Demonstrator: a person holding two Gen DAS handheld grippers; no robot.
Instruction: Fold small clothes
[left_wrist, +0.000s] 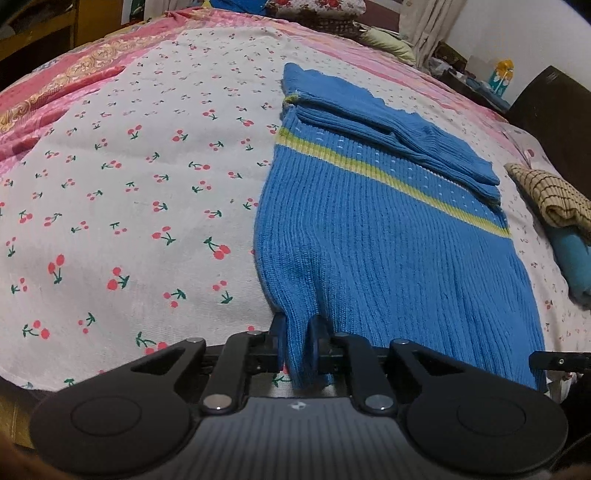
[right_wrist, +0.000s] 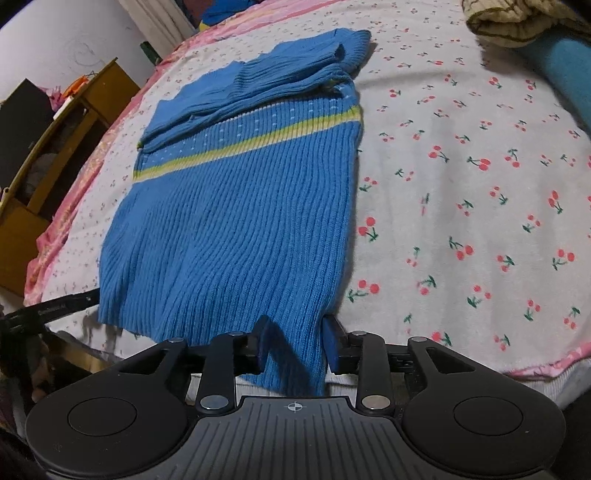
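A blue ribbed knit sweater (left_wrist: 388, 236) with a yellow-green stripe lies flat on the cherry-print bedsheet (left_wrist: 129, 206), its sleeves folded across the chest at the far end. My left gripper (left_wrist: 298, 339) is shut on the sweater's near hem at its left corner. In the right wrist view the same sweater (right_wrist: 236, 206) lies ahead, and my right gripper (right_wrist: 295, 343) has its jaws on either side of the hem near the right corner, closed on the bunched fabric. The left gripper's tip (right_wrist: 55, 306) shows at the sweater's far left corner.
A folded tan checked cloth (left_wrist: 554, 199) lies on a teal garment (left_wrist: 576, 269) at the bed's right side, also seen in the right wrist view (right_wrist: 517, 22). A wooden shelf (right_wrist: 55, 155) stands beside the bed. Pillows (left_wrist: 317, 11) lie at the headboard end.
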